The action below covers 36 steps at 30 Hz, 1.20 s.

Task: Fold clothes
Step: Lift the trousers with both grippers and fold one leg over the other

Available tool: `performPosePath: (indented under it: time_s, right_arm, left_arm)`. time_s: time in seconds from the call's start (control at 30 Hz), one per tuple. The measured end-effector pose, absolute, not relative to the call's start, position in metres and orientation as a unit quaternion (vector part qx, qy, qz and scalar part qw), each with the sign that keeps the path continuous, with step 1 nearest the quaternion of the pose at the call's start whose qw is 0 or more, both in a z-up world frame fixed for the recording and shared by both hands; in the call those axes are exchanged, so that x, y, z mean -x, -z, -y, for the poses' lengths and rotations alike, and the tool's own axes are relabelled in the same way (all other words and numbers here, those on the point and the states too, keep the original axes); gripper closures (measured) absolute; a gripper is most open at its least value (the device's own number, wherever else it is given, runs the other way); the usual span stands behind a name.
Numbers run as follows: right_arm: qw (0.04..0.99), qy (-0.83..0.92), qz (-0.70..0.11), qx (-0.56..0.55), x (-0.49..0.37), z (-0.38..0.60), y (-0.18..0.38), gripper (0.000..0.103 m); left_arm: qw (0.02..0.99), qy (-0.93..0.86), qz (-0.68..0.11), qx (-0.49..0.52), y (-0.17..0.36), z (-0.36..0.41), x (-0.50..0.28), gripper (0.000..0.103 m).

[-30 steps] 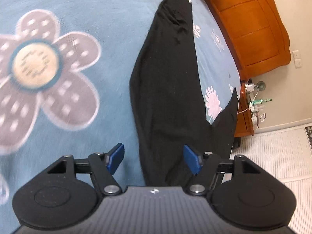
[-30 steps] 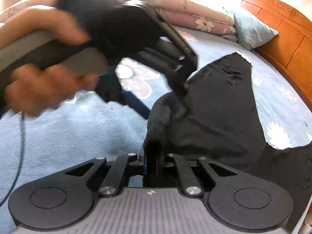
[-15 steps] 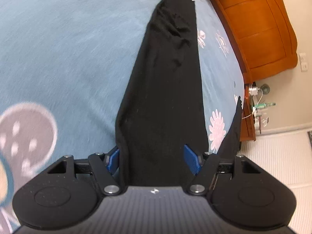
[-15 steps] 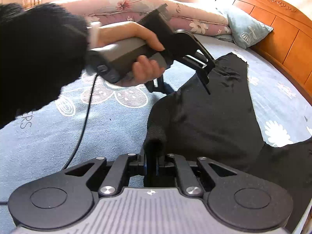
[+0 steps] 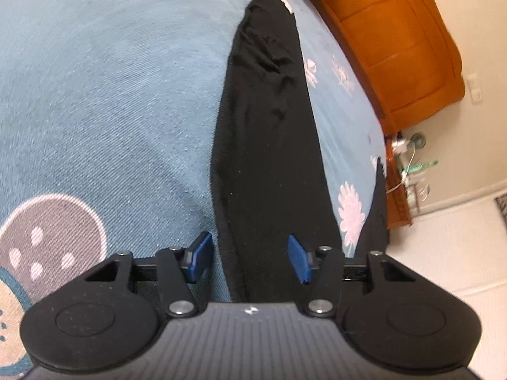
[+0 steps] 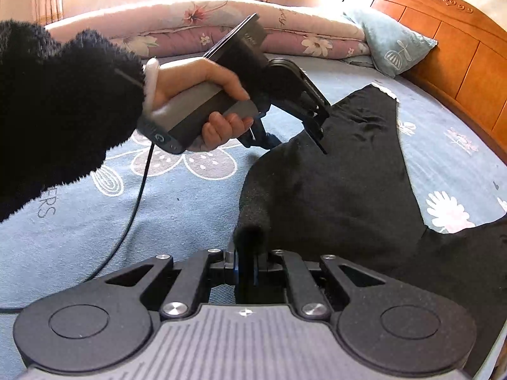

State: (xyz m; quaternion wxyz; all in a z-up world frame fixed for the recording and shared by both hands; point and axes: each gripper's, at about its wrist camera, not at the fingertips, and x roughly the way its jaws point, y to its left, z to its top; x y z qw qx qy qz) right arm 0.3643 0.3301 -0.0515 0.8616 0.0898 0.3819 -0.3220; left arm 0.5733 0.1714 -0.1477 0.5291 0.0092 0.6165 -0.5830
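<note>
A black garment lies stretched along the blue flowered bedspread, one long leg running towards the headboard. My left gripper is open just above the near part of that leg, its blue pads standing either side of the cloth's left edge. In the right wrist view the garment spreads ahead, and the left gripper, held by a hand in a black fuzzy sleeve, hovers over its far left edge. My right gripper is shut on a bunched fold at the cloth's near edge.
A wooden headboard borders the bed on the right, with a blue pillow and a rolled floral quilt at the back. A nightstand and pale floor lie past the bed's edge. A black cable trails over the bedspread.
The left gripper has swung over the bed onto the garment and settled astride its left edge, still open. The right gripper stays shut on the cloth in the same spot.
</note>
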Motion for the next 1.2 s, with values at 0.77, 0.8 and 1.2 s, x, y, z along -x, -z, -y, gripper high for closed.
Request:
performPosePath:
  time_s: [0.77,0.8,1.2]
  right_arm:
    - [0.861,0.335,-0.350,-0.155,-0.343,-0.307,0.043,0.094]
    - [0.861,0.337,-0.343,-0.166,-0.339,-0.303,0.041,0.094]
    - [0.846,0.389,-0.240,-0.276,-0.259,-0.282,0.012,0.094]
  left_arm:
    - [0.561,0.579,-0.590,-0.054,0.096,-0.135,-0.531,0.103]
    - [0.558,0.584,-0.586,-0.053,0.091,-0.131,-0.527,0.103]
    - [0.521,0.645,-0.557,-0.055,0.059,-0.083,-0.429,0.103]
